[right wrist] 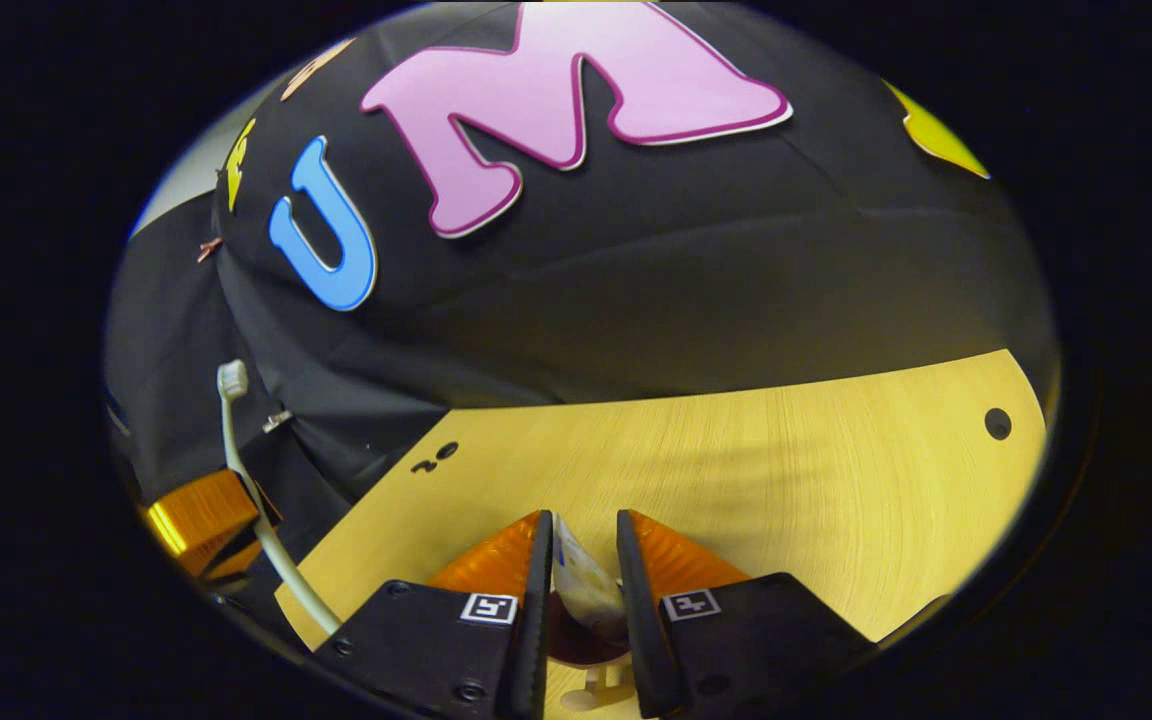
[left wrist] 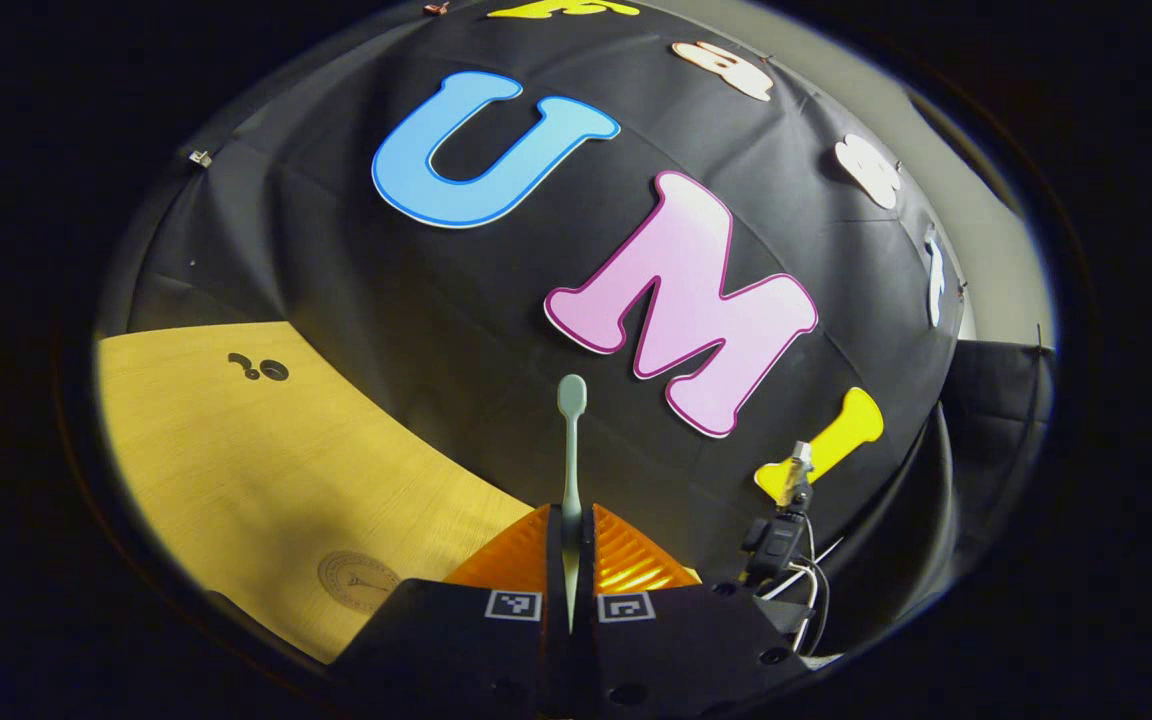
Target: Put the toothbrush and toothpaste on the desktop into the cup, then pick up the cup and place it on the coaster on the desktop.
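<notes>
Your left gripper (left wrist: 572,560), black-bodied with ribbed orange fingers (left wrist: 626,560), is clamped tight on the slim pale green toothbrush (left wrist: 571,450), whose handle runs up between the fingers and whose head stands upright against the black cloth wall of the booth. To the left in the left gripper view, the light wooden desktop (left wrist: 266,450) spreads below, carrying a round tan coaster (left wrist: 358,580) with a printed ring pattern near the gripper's body, and small dark holes farther back. To the right of the fingers, a small black camera on a stand (left wrist: 781,530) with white cables sits at the table's edge. In the right gripper view, that toothbrush (right wrist: 246,470) shows at far left, rising from the orange finger of your other tool (right wrist: 201,520), well apart from your right hand's work. Your right gripper (right wrist: 581,560) holds its orange fingers part-way apart on either side of a white toothpaste tube (right wrist: 581,580), which sits between them; whether both fingers press on it you cannot tell. Beneath it lies the wooden desktop (right wrist: 786,480).
</notes>
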